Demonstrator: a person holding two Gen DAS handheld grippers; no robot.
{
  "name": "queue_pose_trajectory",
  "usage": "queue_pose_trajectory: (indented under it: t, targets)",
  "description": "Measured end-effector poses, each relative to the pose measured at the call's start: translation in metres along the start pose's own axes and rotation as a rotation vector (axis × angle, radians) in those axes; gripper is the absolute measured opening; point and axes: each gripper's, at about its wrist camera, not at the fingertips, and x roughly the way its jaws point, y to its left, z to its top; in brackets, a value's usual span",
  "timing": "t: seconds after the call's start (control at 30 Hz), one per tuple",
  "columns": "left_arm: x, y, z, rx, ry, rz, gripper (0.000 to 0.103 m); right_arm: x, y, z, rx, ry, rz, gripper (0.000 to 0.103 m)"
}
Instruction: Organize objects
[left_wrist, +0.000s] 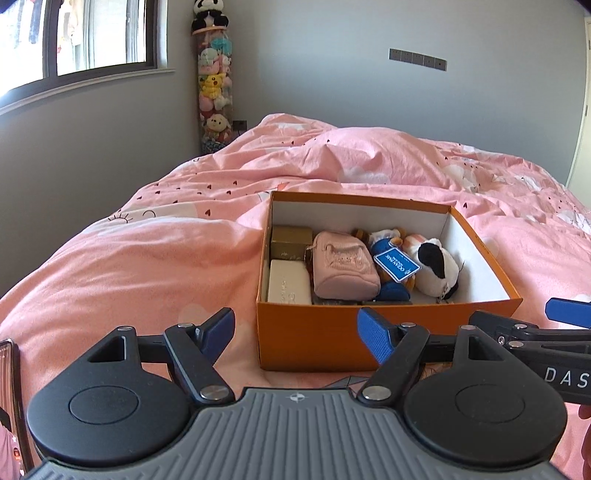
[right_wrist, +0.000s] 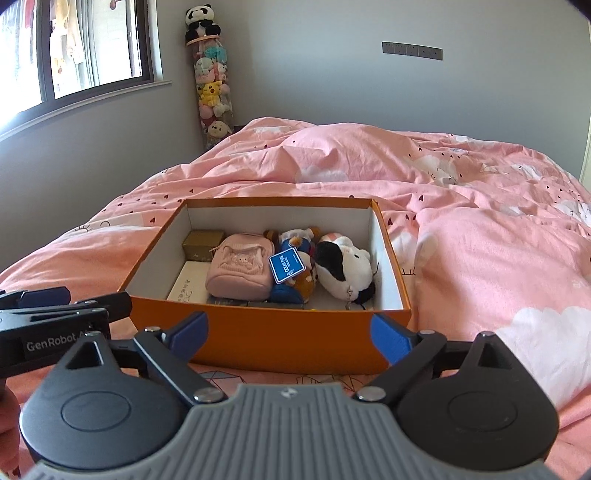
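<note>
An open orange box (left_wrist: 314, 332) (right_wrist: 280, 339) sits on the pink bed. Inside lie a gold box (left_wrist: 290, 240) (right_wrist: 201, 242), a white case (left_wrist: 288, 282) (right_wrist: 190, 282), a pink pouch (left_wrist: 343, 266) (right_wrist: 240, 267), a blue-clothed plush with a blue tag (left_wrist: 395, 264) (right_wrist: 288, 264) and a black-and-white plush (left_wrist: 436, 269) (right_wrist: 343, 264). My left gripper (left_wrist: 299, 338) is open and empty, just before the box's near wall. My right gripper (right_wrist: 291, 336) is open and empty, also at the near wall. Each gripper shows at the edge of the other's view.
The pink duvet (left_wrist: 147, 258) (right_wrist: 480, 258) is rumpled around the box. A tall clear tube of plush toys (left_wrist: 214, 92) (right_wrist: 212, 92) stands in the far corner by the window. A phone edge (left_wrist: 11, 398) shows at the lower left.
</note>
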Motion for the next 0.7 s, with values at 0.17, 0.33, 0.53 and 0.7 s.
queue_pose_trajectory:
  t: [0.17,0.33,0.53,0.7]
  targets:
    - [0.003,0.0,-0.008,-0.011,0.044,-0.015,0.088,0.001,0.0,-0.006,0.003,0.007,-0.026,0.097]
    - [0.003,-0.003,-0.013,0.008,0.066,0.0,0.088,-0.001,-0.001,-0.009,0.024,0.007,-0.006,0.097]
    - [0.0,-0.006,-0.015,0.01,0.076,-0.01,0.088,-0.006,-0.003,-0.013,0.04,-0.013,0.007,0.097]
    - [-0.007,-0.009,-0.015,0.019,0.051,-0.014,0.088,-0.016,-0.004,-0.015,0.046,-0.055,0.016,0.097]
